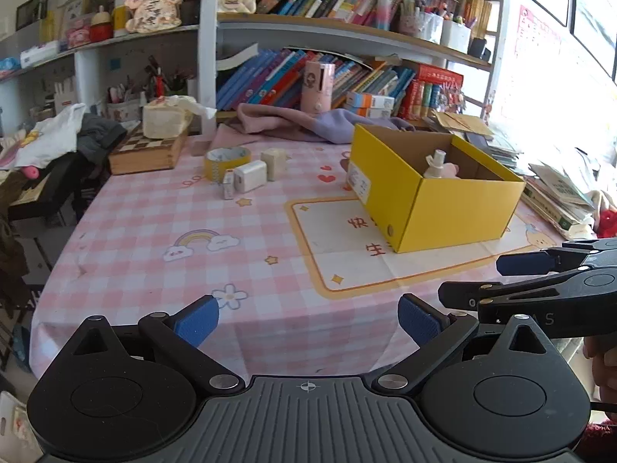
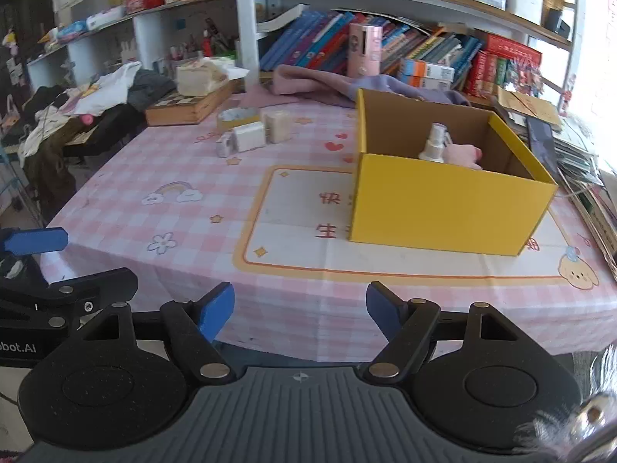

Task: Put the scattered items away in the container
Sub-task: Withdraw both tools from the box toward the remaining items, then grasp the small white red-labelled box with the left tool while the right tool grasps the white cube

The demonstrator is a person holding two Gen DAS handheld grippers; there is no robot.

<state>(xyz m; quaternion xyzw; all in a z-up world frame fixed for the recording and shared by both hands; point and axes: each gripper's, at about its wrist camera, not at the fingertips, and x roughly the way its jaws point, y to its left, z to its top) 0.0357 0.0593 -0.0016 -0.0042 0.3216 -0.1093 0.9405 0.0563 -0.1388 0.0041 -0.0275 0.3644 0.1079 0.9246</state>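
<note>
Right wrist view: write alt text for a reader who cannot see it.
An open, empty hand-held gripper points over a pink checked tablecloth toward a yellow box holding a white bottle and something pink. Beyond, to its left, lie a tape roll, a white charger and two small blocks.
</note>
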